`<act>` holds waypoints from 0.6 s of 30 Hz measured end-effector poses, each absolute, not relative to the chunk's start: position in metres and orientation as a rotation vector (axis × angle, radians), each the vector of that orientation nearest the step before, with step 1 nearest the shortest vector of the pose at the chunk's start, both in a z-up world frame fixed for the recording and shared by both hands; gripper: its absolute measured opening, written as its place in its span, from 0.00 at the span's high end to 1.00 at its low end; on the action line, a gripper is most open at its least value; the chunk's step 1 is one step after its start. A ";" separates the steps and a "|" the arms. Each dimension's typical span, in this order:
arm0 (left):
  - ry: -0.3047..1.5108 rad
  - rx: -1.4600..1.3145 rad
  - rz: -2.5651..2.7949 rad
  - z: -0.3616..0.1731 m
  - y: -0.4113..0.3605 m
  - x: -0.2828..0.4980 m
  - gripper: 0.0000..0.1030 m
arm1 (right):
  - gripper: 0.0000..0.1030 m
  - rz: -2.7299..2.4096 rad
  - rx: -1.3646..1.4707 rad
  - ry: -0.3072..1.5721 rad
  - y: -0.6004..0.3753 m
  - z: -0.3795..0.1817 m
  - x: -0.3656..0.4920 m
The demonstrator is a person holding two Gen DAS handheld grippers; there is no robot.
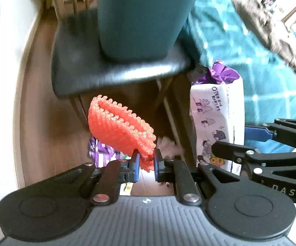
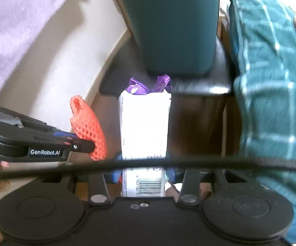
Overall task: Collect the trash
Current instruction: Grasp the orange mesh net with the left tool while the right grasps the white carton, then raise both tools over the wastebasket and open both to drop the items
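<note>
Left wrist: fingers (image 1: 135,162) pinch orange foam net (image 1: 121,127); right fingers (image 2: 169,172) clamp carton (image 2: 144,127).

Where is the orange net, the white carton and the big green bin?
orange net (image 1: 121,127): left wrist view, middle of the mesh.
white carton (image 2: 144,127): right wrist view, its front face.
green bin (image 2: 174,26): right wrist view, its side wall.

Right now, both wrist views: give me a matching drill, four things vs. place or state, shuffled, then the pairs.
Things:
1. orange foam net
2. white carton
3. teal bin
4. purple wrapper

Places or states:
A. stands on the black chair seat
B. pinched in the left gripper
C. stuffed in the carton's top
D. clamped in the right gripper

Pairs: 1-B, 2-D, 3-A, 4-C
</note>
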State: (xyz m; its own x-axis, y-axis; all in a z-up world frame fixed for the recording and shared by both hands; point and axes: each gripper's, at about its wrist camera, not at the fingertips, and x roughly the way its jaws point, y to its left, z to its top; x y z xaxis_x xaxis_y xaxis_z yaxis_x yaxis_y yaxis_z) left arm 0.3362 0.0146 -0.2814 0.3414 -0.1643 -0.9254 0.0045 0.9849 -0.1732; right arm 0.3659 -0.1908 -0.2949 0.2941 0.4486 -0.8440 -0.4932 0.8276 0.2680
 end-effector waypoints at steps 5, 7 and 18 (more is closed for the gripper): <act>1.126 -0.123 -0.124 -0.213 0.012 0.358 0.87 | 0.59 0.617 -0.030 1.014 -0.191 -0.223 0.389; 1.080 -0.102 -0.127 -0.187 0.008 0.368 0.87 | 0.59 0.617 -0.021 0.968 -0.192 -0.195 0.402; 0.844 -0.010 -0.118 -0.084 0.014 0.462 0.87 | 0.59 0.555 -0.058 0.723 -0.180 -0.098 0.502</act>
State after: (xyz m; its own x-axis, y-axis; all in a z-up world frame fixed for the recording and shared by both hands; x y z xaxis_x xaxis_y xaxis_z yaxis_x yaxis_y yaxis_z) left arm 0.4616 0.0144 -0.0845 0.6584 -0.1081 -0.7448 0.0999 0.9934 -0.0559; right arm 0.5019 -0.1798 -0.0980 0.6129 0.4615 -0.6414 -0.5005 0.8549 0.1368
